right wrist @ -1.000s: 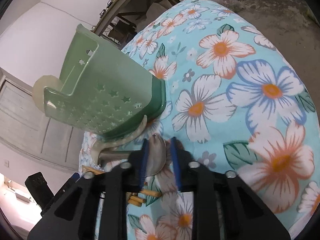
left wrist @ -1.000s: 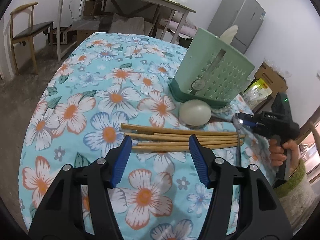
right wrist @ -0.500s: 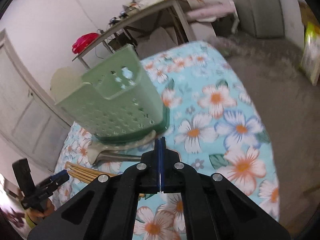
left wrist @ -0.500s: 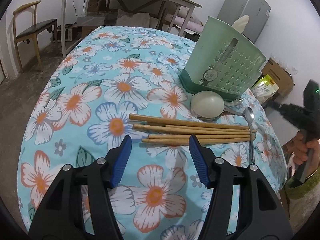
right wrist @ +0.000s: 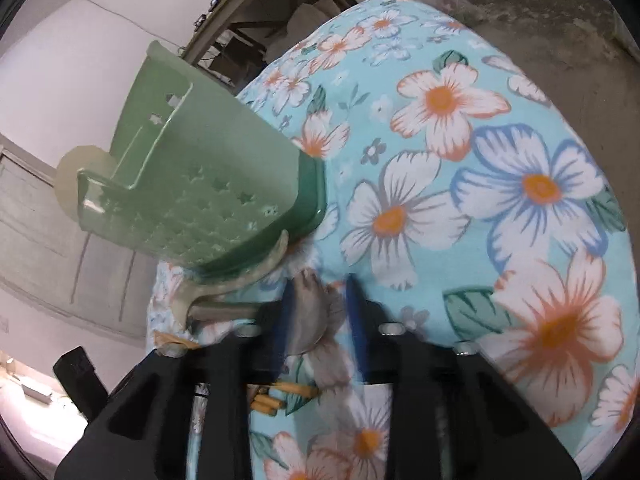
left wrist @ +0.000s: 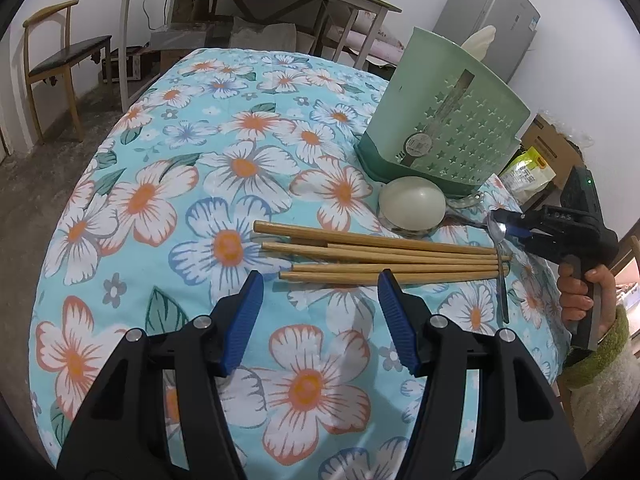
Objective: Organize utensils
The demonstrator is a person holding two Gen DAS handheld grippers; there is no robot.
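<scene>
A: Where the flowered cloth (left wrist: 168,184) covers the table, what is seen in the left wrist view?

B: The left gripper (left wrist: 320,300) is held open and empty at the lower centre, just short of the wooden chopsticks (left wrist: 380,254), which lie in a row across the middle of the frame. A pale ladle bowl (left wrist: 412,208) is seen face down above them, touching the base of the green utensil holder (left wrist: 444,128) at the upper right.

A: And the right gripper (right wrist: 320,312)?

B: Its jaws are being opened in the right wrist view, blurred, with the bowl of a metal spoon (right wrist: 310,316) between them. Whether the pads press on it cannot be told. In the left wrist view the spoon bowl is seen at the gripper's tip, at the right edge, its handle running down across the chopstick ends.
</scene>
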